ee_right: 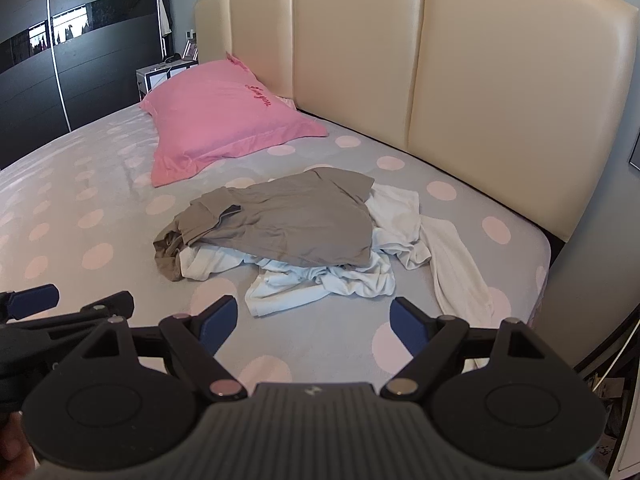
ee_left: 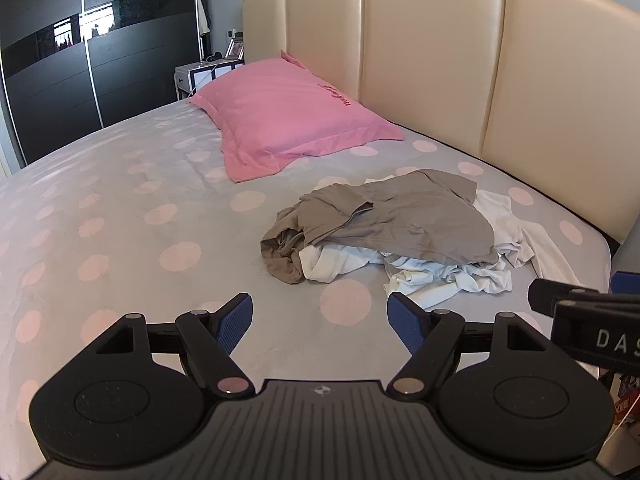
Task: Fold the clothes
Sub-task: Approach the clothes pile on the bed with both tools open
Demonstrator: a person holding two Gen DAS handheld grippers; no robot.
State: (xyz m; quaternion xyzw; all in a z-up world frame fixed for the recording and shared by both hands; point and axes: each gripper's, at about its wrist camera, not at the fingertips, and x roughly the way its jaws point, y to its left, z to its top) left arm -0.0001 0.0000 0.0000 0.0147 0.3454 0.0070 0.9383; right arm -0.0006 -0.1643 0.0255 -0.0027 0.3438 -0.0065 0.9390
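A crumpled grey-brown shirt (ee_left: 400, 216) (ee_right: 288, 220) lies on top of rumpled white garments (ee_left: 448, 276) (ee_right: 332, 280) on the bed, toward the headboard side. A long white piece (ee_right: 456, 264) trails off to the right of the pile. My left gripper (ee_left: 320, 316) hovers open above the sheet, short of the pile, nothing between its blue pads. My right gripper (ee_right: 312, 320) is open too, just before the white cloth's near edge. Each gripper shows at the edge of the other's view.
The bed has a grey sheet with pale pink dots (ee_left: 120, 220) (ee_right: 80, 216). A pink pillow (ee_left: 288, 116) (ee_right: 224, 120) lies by the cream padded headboard (ee_left: 460, 60) (ee_right: 460, 72). A dark wardrobe (ee_left: 60, 60) and a bedside table (ee_left: 204, 72) stand beyond.
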